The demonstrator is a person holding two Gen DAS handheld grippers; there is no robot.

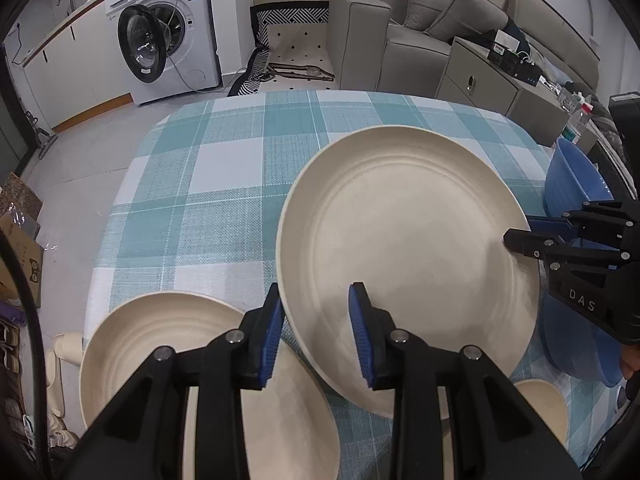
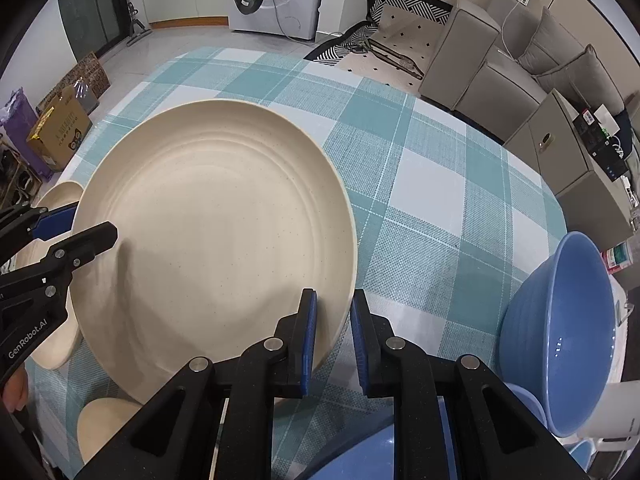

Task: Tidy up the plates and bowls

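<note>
Big cream plate (image 1: pixel 408 248) is lifted and tilted above the table (image 1: pixel 224 168). The left gripper (image 1: pixel 316 332) and right gripper (image 2: pixel 333 334) straddle opposite rims w/ jaws part-spread; can't tell if either is actually clamped. Loose pinch = plate slips onto second plate (image 1: pixel 160 344) below.
</note>
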